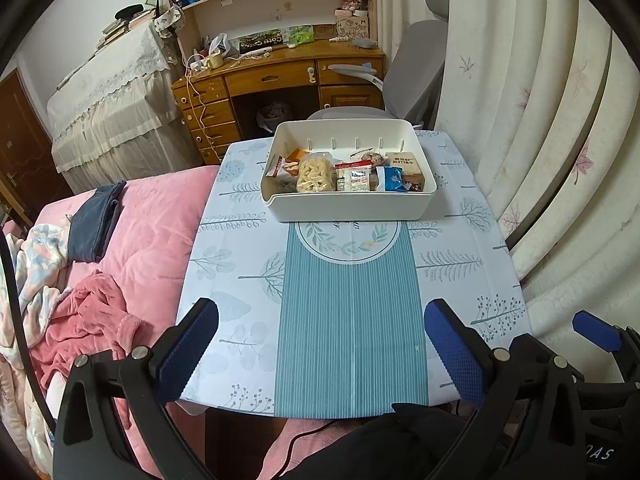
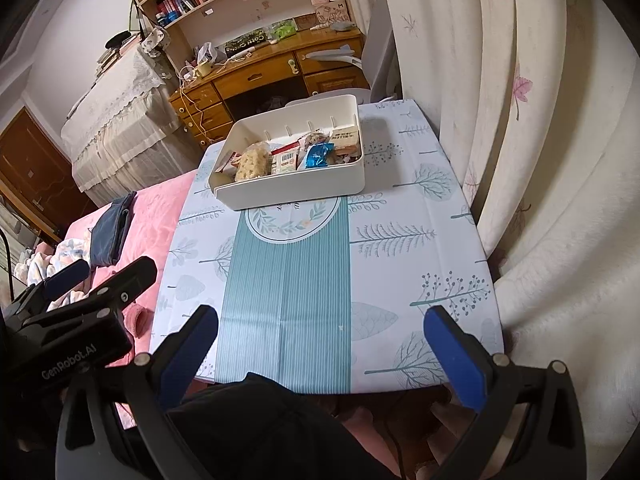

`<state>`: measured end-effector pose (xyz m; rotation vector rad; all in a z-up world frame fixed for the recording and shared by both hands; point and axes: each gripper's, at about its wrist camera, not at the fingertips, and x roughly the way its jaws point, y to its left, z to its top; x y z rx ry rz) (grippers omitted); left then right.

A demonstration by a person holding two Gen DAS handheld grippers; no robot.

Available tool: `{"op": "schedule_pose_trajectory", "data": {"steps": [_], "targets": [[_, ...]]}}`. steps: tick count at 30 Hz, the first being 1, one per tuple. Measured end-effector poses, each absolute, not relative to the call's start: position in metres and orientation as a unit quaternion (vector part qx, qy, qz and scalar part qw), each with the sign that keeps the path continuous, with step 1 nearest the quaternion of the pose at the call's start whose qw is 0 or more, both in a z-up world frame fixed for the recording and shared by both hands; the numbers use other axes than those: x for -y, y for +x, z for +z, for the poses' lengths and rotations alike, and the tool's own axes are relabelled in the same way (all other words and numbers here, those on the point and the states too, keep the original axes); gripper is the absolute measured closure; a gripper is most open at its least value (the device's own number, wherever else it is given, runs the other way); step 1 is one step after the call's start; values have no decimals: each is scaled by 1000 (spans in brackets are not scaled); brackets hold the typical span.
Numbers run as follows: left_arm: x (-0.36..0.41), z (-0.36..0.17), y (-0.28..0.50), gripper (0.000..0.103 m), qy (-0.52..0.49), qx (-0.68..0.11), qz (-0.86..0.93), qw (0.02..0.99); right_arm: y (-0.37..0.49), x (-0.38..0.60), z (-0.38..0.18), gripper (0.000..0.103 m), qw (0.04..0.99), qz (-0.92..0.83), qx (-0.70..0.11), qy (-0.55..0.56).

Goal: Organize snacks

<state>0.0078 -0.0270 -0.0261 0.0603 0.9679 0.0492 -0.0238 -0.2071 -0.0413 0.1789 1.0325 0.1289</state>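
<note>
My left tongs (image 1: 320,352) gape wide with nothing between them, held over the near edge of the tabletop (image 1: 240,280); my right tongs (image 2: 320,352) are spread just as wide and empty, over the same edge. Beyond them runs the striped teal panel of the cloth (image 1: 348,320). At the far end sits the white bin (image 1: 348,204), with the snacks (image 1: 316,176) inside it: a puffed-snack bag, small packets, a blue wrapper (image 1: 390,178).

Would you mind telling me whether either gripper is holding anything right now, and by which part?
Nothing is held. The left gripper and right gripper are both open and empty above the near table edge, far from the snacks in the bin.
</note>
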Motion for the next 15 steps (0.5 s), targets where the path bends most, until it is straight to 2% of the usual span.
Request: {"op": "schedule_pose_trajectory", "data": {"steps": [15], "targets": [[27, -29, 11, 1, 24, -469, 19, 883, -21, 209, -40, 0, 864, 62, -492, 86]]}}
